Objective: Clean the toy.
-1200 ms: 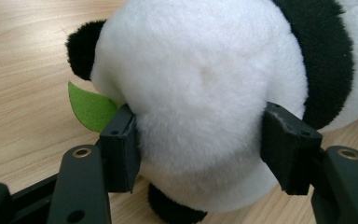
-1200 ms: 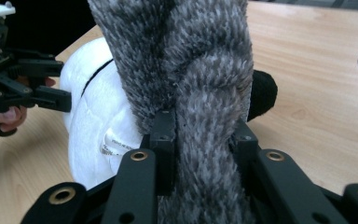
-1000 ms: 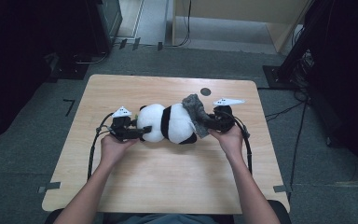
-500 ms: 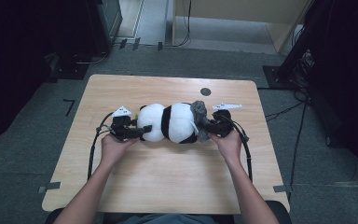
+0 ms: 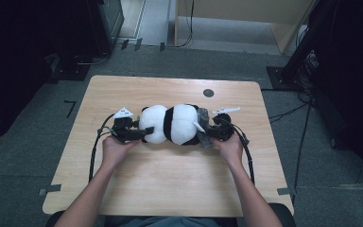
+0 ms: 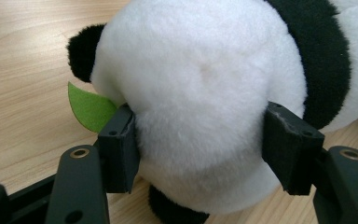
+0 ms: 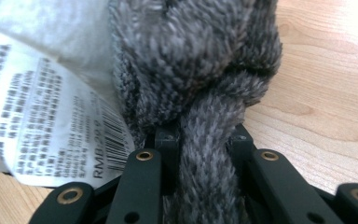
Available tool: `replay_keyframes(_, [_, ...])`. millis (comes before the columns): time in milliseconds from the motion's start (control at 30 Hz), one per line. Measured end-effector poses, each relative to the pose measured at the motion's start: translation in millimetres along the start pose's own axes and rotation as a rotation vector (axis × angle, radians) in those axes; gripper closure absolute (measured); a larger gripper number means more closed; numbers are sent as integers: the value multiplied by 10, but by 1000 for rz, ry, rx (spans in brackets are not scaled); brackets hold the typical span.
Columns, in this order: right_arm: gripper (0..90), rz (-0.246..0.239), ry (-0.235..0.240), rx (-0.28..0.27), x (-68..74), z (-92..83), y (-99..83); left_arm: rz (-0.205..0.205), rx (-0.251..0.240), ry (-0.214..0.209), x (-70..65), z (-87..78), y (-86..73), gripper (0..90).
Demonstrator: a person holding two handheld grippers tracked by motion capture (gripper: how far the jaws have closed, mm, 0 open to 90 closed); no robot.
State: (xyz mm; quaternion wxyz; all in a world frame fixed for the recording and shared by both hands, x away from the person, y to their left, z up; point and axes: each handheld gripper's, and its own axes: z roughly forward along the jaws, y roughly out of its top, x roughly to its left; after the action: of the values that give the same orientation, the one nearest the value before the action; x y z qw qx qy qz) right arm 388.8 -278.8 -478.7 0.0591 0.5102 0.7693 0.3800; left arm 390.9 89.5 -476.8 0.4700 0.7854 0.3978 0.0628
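At the far left of the high view the room is dark, with black equipment in the upper left corner and grey carpet floor (image 5: 33,142) running down that side. The bench (image 5: 170,189), a pale wooden top with rounded corners, fills the middle of the frame; its left third is bare, with tape tabs at its lower left and lower right corners. Left of centre, the left tool (image 5: 131,132) lies low on the wood with its cable looping back toward the person's left hand (image 5: 116,150); in the left gripper view its two black jaws press into the white plush on either side, so it is clenched on the head end of the panda toy (image 5: 170,124), where a black ear and a green felt leaf (image 6: 88,108) show at centre left. The panda lies on its side across the middle of the bench, white and black bands alternating, well inside every edge. At its right end a grey knitted scarf (image 5: 202,122) and a white printed label (image 7: 42,116) hang out; the right tool (image 5: 209,137), gripped by the right hand (image 5: 229,147), is clamped tight on a strand of that scarf, as the right gripper view shows. Beyond it the right third of the wood is open, with a small dark disc (image 5: 208,92) near the far edge. Cables trail over the floor at the right, and a light wooden cabinet stands at the top of the frame.
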Motion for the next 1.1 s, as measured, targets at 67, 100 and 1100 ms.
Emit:
replay_keyframes(67, [736,-1,0,-1,-14,-14,6,-1,1,0,1,-1,0,352])
replay_keyframes(100, [736,-1,-2,-1,-14,-26,12,-1,1,-1,2,-1,0,352])
replay_keyframes(1100, [738,-59,-41,-269,183,-764,317,5,7,2,-8,-4,12,347])
